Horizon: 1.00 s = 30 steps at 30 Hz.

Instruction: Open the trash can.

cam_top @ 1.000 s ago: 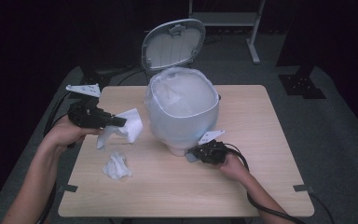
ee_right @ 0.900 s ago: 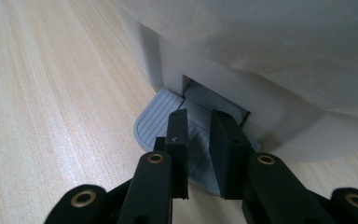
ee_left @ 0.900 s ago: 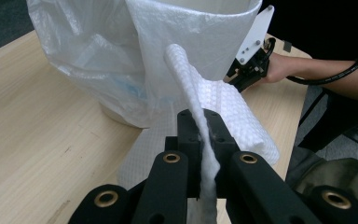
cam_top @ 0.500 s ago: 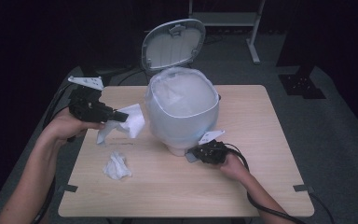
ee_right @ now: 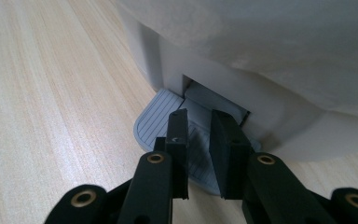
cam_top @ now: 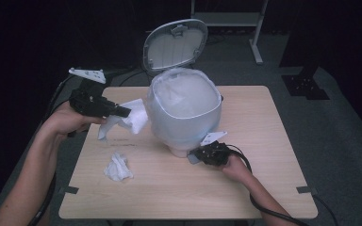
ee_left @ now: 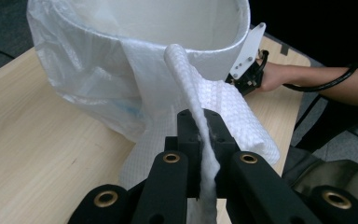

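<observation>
The left gripper (cam_top: 125, 112) pinches a paper towel (ee_left: 223, 107) beside the bin (cam_top: 184, 113); its trailing end could snag the liner (ee_left: 88, 84). The right gripper (ee_right: 198, 140), jaws closed and empty, presses the pedal (ee_right: 156, 119) near the table's front edge; slipping off drops the lid (cam_top: 175, 44)

Dark room, grey floor (cam_top: 339, 117), perhaps a metal stand (cam_top: 257, 44)

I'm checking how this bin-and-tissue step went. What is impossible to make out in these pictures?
- Bin inside: high view, the hazy white bag liner veils it.
- Pedal front: right gripper view, the right claw stands over it; contact cannot be told.
- Paper towel lower end: left gripper view, behind the shut left claw.
- Crumpled tissue: high view, too small for detail.
</observation>
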{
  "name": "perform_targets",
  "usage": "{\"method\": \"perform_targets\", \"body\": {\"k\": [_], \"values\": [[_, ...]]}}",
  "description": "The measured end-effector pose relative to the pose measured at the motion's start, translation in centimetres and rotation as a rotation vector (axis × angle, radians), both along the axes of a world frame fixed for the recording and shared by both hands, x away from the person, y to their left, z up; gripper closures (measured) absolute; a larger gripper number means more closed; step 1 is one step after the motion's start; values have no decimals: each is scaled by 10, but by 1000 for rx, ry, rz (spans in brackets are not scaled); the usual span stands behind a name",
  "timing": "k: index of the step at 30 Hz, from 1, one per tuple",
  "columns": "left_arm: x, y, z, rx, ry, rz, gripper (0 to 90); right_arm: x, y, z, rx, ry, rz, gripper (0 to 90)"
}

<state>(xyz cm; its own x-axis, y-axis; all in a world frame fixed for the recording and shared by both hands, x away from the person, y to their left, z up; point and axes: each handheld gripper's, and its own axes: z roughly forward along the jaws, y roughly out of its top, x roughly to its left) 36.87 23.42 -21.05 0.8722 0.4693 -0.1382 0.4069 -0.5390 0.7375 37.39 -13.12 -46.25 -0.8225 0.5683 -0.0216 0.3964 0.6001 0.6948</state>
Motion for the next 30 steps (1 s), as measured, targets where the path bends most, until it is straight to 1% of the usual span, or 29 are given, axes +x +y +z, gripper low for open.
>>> {"method": "perform_targets", "body": {"k": [2,4,6,7,12,26,28,30], "values": [[0,-1,3,3,-4,0,875,0,0,0,1,0,1,769],[1,-2,6,-4,-5,0,874,0,0,0,0,0,1,769],[2,-3,9,-1,-7,3,875,0,0,0,1,0,1,769],[3,-4,10,0,-4,-4,875,0,0,0,2,0,1,769],[5,-9,15,16,-2,8,875,0,0,0,2,-1,1,769],[12,-20,37,13,-26,2,871,0,0,0,0,-1,3,769],[13,-22,40,19,-31,1,872,0,0,0,0,-2,3,769],[14,-25,43,18,-29,-2,872,0,0,0,-1,0,3,769]]}}
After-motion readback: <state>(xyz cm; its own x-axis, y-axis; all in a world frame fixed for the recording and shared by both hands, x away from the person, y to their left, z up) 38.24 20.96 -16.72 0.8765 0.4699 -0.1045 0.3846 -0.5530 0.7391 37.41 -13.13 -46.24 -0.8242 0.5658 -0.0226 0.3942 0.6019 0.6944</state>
